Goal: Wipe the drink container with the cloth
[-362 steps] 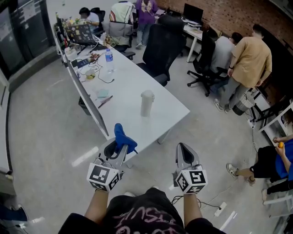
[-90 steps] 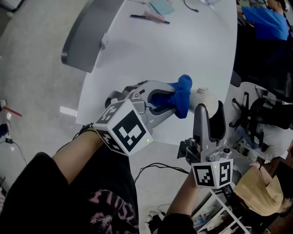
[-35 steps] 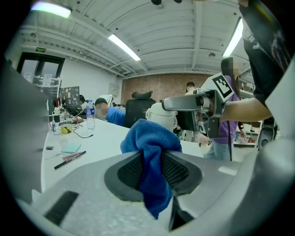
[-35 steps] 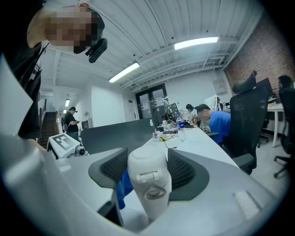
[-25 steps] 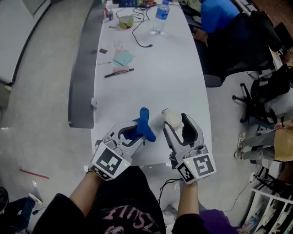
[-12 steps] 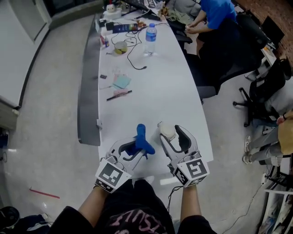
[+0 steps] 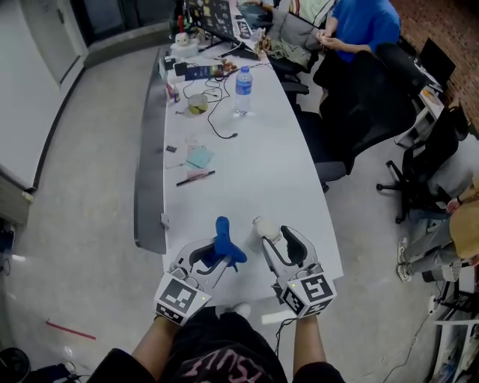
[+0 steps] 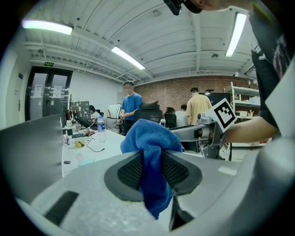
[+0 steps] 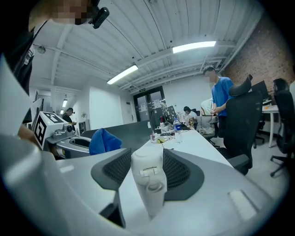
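The white drink container (image 7: 265, 227) stands upright on the near end of the white table (image 7: 254, 172). My right gripper (image 7: 275, 238) is around it and its jaws are closing. In the right gripper view the container (image 9: 148, 193) fills the gap of that gripper (image 9: 147, 166), with both ribbed pads touching its sides. The blue cloth (image 7: 223, 245) sticks up out of my left gripper (image 7: 213, 256), just left of the container. In the left gripper view the cloth (image 8: 150, 138) is pinched between the shut jaws of the left gripper (image 8: 152, 171).
Further up the table lie a pen (image 7: 196, 177), a teal note pad (image 7: 199, 157), cables, a tape roll (image 7: 197, 105) and a water bottle (image 7: 241, 82). A grey partition (image 7: 150, 172) runs along the table's left edge. Black office chairs (image 7: 352, 97) and a seated person (image 7: 359, 22) are on the right.
Both grippers came from off the table to its near end. Over the last second the head view has widened, and the right jaws have drawn in on the container.
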`<act>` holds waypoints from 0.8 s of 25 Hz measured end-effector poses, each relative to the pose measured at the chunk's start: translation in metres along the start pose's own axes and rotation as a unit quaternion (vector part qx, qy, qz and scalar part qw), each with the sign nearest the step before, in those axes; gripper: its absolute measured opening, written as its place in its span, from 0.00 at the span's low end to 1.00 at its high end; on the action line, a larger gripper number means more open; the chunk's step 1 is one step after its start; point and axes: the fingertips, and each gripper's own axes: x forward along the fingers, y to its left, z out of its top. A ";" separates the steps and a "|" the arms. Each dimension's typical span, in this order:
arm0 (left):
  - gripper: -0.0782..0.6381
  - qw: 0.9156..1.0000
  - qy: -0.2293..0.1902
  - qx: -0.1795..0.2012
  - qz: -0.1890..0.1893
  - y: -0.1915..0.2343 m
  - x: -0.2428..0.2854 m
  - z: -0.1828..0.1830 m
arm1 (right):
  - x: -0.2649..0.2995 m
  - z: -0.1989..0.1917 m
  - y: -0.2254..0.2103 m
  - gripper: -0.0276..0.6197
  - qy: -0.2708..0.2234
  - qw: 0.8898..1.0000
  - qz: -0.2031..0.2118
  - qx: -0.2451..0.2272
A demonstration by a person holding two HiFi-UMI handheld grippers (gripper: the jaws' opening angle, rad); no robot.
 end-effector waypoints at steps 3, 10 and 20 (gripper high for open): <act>0.25 1.000 -0.005 0.002 0.006 -0.001 -0.003 0.005 | -0.006 0.005 0.001 0.39 -0.006 1.000 -0.001 0.007; 0.25 1.000 -0.020 0.001 0.019 -0.004 -0.005 0.017 | -0.027 0.013 0.001 0.35 -0.019 1.000 -0.015 0.002; 0.25 0.999 -0.037 0.011 0.028 -0.016 -0.012 0.025 | -0.058 0.020 -0.003 0.26 -0.037 0.998 -0.041 0.000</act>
